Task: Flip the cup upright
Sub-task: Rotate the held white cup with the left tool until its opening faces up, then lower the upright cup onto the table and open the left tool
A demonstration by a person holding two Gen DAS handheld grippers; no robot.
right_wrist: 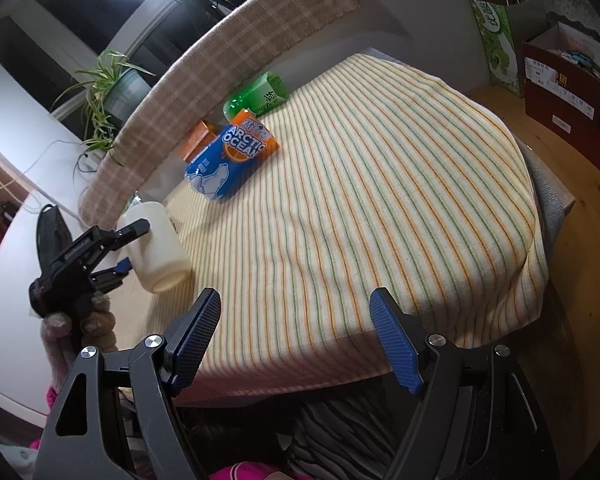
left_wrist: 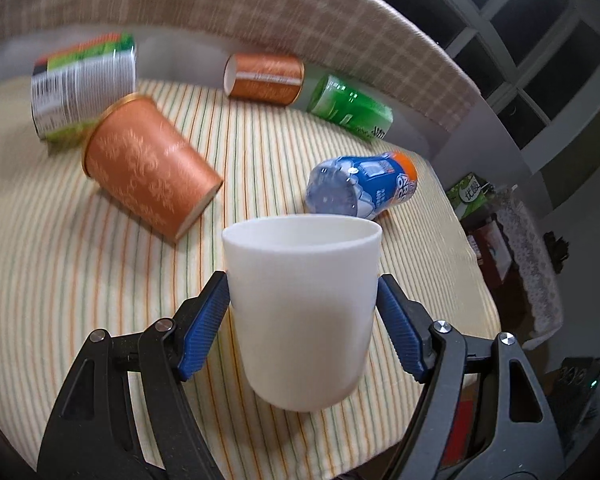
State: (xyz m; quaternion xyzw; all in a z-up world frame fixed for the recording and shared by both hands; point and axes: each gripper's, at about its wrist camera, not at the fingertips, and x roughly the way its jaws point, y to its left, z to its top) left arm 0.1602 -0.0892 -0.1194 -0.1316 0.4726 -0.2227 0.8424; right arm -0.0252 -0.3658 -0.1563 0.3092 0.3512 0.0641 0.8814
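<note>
The left tongs (left_wrist: 302,304) are clamped on the white cup (left_wrist: 302,300), one blue pad on each side of its wall. The cup sits mouth-up in that view, seemingly lifted just above the striped table (left_wrist: 100,280). The flip looks nearly finished; next comes lowering the base flat onto the cloth, then letting go. The right tongs (right_wrist: 296,328) hang apart, holding nothing, near the table's front edge.
</note>
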